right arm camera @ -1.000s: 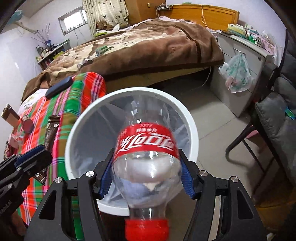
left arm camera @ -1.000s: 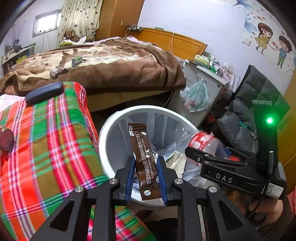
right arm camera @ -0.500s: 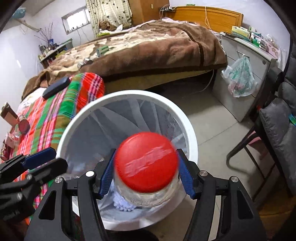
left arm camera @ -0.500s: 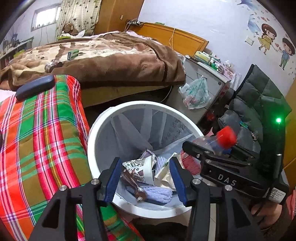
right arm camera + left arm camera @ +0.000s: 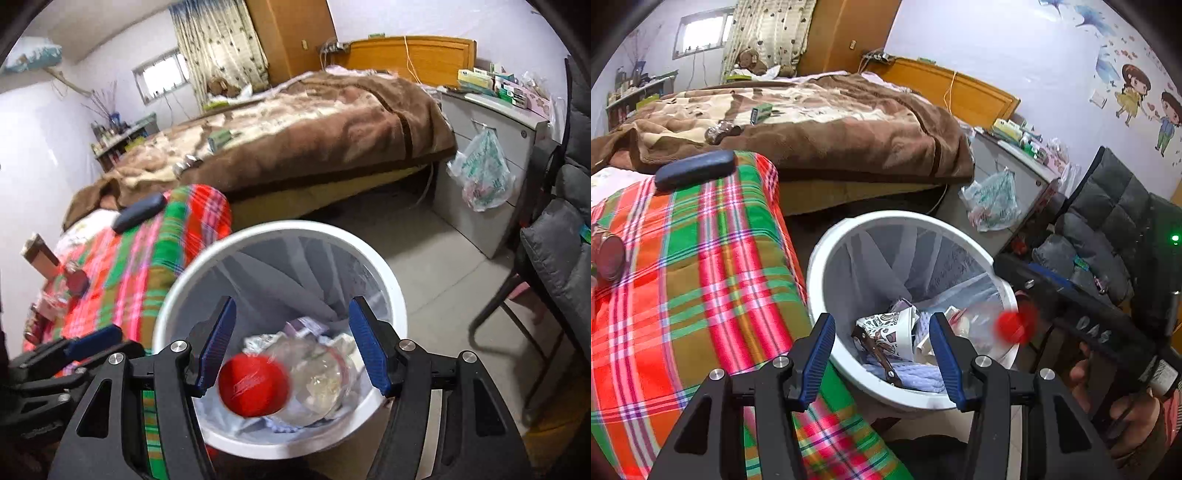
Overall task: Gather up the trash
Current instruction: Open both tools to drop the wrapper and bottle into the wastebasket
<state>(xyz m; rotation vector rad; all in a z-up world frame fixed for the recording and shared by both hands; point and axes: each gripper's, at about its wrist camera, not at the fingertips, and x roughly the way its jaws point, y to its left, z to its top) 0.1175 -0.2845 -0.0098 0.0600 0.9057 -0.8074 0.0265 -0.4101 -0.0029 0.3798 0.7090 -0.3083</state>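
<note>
In the right wrist view, the right gripper (image 5: 291,345) fills the bottom of the frame, its blue fingers (image 5: 218,345) standing wide apart with nothing pressed between them. Just past them, in the lower middle, a clear plastic bottle (image 5: 314,373) lies blurred inside the white bin (image 5: 391,280). Its long axis runs roughly left to right across the frame, slightly tilted, and its red cap (image 5: 253,384) points to the lower left, toward the camera. No label writing can be read on it through the blur.

In the left wrist view, the left gripper (image 5: 882,360) at the bottom centre is also parted, holding nothing, its tips hanging over the near rim of the bin. Between them lies a torn paper cup (image 5: 890,334) with brown print and a brown wrapper (image 5: 877,352), lying among the other rubbish; its lettering is too small to make out. At the right edge of this view, the other gripper's black body shows white letters, blurred, seemingly "DAS".

To the left of the bin lies a plaid blanket (image 5: 701,277) in red and green, with a dark case (image 5: 694,170) on its far end. Beyond, in the upper middle, is a bed with a brown blanket (image 5: 827,125). At upper right, a plastic bag (image 5: 991,201) hangs from a grey cabinet (image 5: 491,144); its green print is unreadable.
</note>
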